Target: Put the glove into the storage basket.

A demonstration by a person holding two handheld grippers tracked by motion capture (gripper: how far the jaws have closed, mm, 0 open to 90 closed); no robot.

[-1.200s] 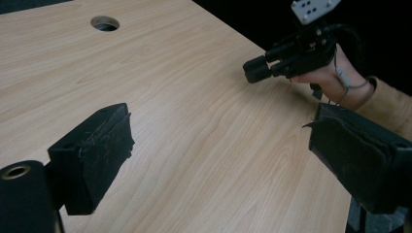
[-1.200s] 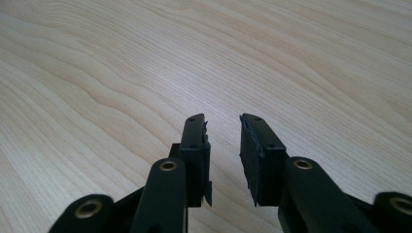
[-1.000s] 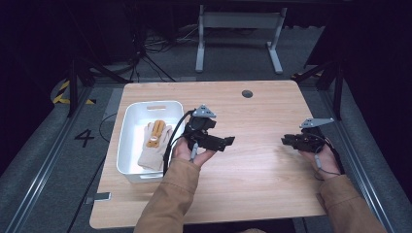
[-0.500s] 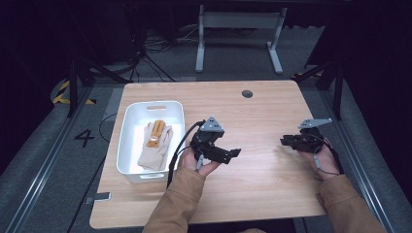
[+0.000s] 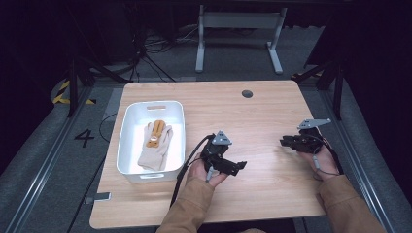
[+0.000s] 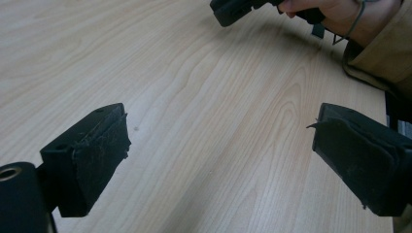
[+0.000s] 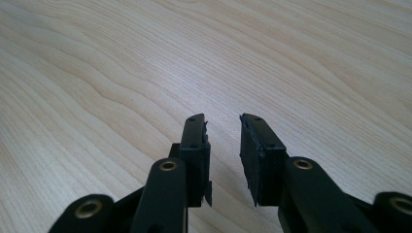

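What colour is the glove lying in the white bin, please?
Beige glove with an orange-tan patch, best in the high view.

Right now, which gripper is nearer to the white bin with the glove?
Left. The left gripper hangs just right of the white bin; the right gripper is far across the table.

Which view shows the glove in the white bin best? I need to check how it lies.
The high view: the glove lies flat in the white bin, cuff end toward the person, a tan patch on top. The left and right gripper views look along their own jaws at bare wooden tabletop.
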